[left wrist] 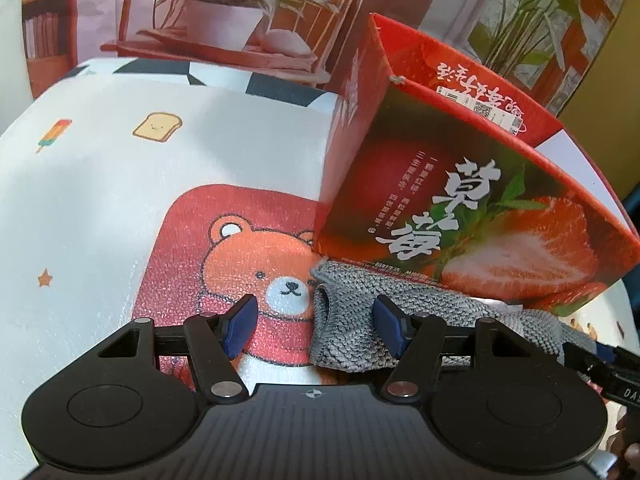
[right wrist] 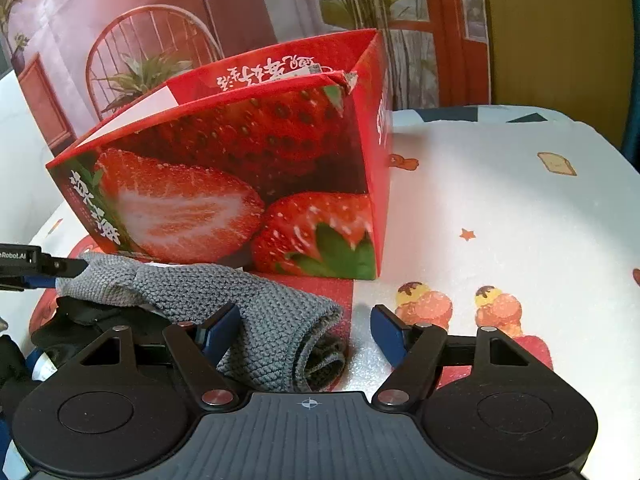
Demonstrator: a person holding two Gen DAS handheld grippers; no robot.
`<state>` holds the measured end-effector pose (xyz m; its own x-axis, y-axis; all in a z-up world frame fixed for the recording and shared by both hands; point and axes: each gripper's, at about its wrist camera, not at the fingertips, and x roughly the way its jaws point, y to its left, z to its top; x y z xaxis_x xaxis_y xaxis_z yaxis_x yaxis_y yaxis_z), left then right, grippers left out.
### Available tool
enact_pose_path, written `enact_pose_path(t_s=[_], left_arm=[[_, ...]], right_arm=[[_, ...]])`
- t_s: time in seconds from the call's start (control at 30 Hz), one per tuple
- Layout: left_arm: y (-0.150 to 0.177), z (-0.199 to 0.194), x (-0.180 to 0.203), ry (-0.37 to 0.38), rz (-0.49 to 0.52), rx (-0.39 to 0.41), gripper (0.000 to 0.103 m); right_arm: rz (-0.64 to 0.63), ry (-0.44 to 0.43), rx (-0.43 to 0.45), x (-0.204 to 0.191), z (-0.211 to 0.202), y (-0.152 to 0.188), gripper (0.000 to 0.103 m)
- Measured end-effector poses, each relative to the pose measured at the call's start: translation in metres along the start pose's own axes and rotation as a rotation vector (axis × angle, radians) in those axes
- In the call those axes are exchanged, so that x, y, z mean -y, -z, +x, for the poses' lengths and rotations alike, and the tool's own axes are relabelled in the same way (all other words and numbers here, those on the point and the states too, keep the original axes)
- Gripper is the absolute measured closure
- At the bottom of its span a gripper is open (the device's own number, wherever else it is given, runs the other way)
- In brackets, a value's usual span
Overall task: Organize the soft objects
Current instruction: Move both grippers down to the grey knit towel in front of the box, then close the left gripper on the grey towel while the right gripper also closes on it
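A rolled grey knitted cloth (left wrist: 348,320) lies on the table right in front of a red strawberry box (left wrist: 460,208). My left gripper (left wrist: 314,322) is open, its jaws straddling the cloth's left end. In the right wrist view the cloth (right wrist: 240,308) lies in front of the box (right wrist: 240,176), with its rolled right end between my fingers. My right gripper (right wrist: 306,328) is open around that end. The other gripper's tip (right wrist: 60,266) touches the cloth's far left end.
The table has a white cover (left wrist: 120,184) with cartoon prints and a red bear mat (left wrist: 256,272). The box is open at the top. A backdrop with chairs and plants (left wrist: 224,12) stands behind the table.
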<state>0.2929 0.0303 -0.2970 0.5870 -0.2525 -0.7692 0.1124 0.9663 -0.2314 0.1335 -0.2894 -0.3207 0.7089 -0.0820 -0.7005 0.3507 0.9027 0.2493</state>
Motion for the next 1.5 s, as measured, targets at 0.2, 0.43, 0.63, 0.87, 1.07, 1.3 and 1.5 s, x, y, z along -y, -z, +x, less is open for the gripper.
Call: enact_pose_path(t_s=[0.2, 0.43, 0.63, 0.87, 1.07, 1.3, 1.5], left_arm=[[0.008, -0.001, 0.011, -0.035, 0.049, 0.031, 0.037], [0.016, -0.005, 0.012, -0.048, 0.058, 0.061, 0.037], [0.022, -0.007, 0.016, -0.06, 0.078, 0.074, 0.037], [0.016, -0.008, 0.013, -0.043, 0.06, 0.034, 0.041], [0.009, -0.008, 0.012, 0.023, 0.059, -0.022, 0.06], [0.011, -0.009, 0.023, 0.01, 0.124, -0.019, 0.084], [0.01, -0.01, 0.028, -0.004, 0.132, -0.007, 0.093]], right_arm=[[-0.023, 0.007, 0.024, -0.002, 0.001, 0.003, 0.036], [-0.061, -0.008, 0.045, -0.007, 0.004, 0.007, 0.046], [-0.073, -0.011, 0.071, -0.007, 0.002, 0.013, 0.046], [-0.051, -0.031, 0.084, -0.002, 0.0, 0.015, 0.047], [-0.041, -0.038, 0.078, -0.001, 0.0, 0.014, 0.047], [0.012, -0.059, 0.015, 0.002, -0.005, 0.004, 0.047], [0.097, -0.086, -0.016, 0.01, -0.009, 0.006, 0.053]])
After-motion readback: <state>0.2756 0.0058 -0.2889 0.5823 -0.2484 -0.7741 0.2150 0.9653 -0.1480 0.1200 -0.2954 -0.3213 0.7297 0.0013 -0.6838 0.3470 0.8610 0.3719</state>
